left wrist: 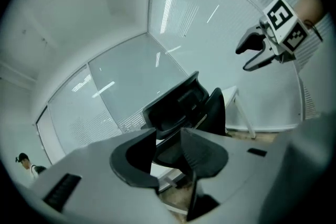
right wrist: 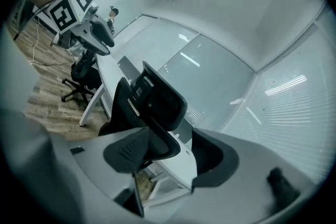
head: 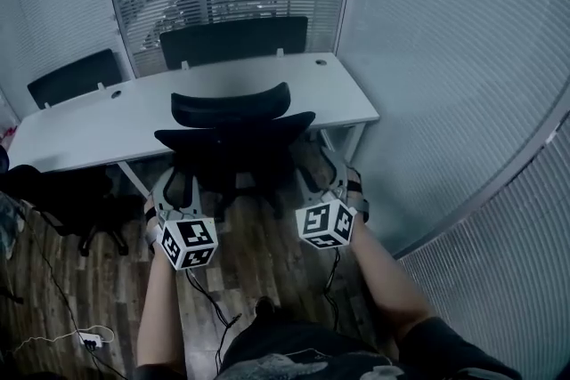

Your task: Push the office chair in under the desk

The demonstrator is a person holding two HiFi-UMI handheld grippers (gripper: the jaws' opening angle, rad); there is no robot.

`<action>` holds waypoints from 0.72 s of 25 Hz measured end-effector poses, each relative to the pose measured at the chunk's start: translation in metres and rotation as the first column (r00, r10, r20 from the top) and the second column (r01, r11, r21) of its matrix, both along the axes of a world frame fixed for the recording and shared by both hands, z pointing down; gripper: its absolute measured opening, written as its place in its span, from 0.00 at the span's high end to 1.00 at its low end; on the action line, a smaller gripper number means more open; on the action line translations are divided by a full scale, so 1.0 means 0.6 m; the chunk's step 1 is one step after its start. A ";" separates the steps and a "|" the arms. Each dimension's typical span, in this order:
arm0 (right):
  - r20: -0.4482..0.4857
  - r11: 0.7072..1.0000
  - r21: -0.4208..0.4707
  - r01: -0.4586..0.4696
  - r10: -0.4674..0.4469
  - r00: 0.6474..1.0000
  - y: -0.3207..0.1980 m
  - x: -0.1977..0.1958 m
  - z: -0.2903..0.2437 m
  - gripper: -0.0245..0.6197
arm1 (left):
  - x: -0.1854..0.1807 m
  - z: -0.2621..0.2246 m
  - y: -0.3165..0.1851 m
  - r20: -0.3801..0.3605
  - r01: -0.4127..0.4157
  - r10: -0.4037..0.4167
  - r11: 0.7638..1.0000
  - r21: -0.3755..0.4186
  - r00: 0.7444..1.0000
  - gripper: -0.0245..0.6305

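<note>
One office chair point(head: 233, 138) at desk point(head: 294, 93), 2nd chair point(head: 64, 194) near (hand-held grippers: L point(left wrist: 168, 132) clamped, R point(right wrist: 170, 130) wide)

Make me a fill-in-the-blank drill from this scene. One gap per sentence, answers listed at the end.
1. The black office chair stands in front of a ___ desk.
2. The left tongs are at the chair's left side, and the right tongs are at its ___ side.
3. The floor is laid with ___ planks.

Missing words: white; right; wooden
</note>
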State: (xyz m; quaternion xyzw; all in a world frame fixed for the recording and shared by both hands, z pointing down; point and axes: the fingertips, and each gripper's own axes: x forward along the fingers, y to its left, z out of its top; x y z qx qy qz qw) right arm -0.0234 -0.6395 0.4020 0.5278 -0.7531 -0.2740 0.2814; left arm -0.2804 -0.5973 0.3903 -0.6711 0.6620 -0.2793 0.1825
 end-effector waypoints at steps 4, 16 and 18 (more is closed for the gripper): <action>0.053 0.999 0.029 0.030 -0.032 0.998 0.089 0.016 -0.029 0.56 | 0.035 -0.017 0.086 -0.024 0.010 -0.009 1.000 0.025 1.000 0.76; 0.153 0.995 0.100 0.016 -0.031 0.988 0.296 0.103 -0.065 0.82 | 0.130 -0.034 0.299 -0.115 0.040 -0.033 0.998 0.052 0.993 0.77; 0.181 0.996 0.092 0.009 -0.025 0.983 0.322 0.123 -0.064 0.86 | 0.146 -0.034 0.327 -0.134 0.044 -0.037 0.998 0.048 0.990 0.77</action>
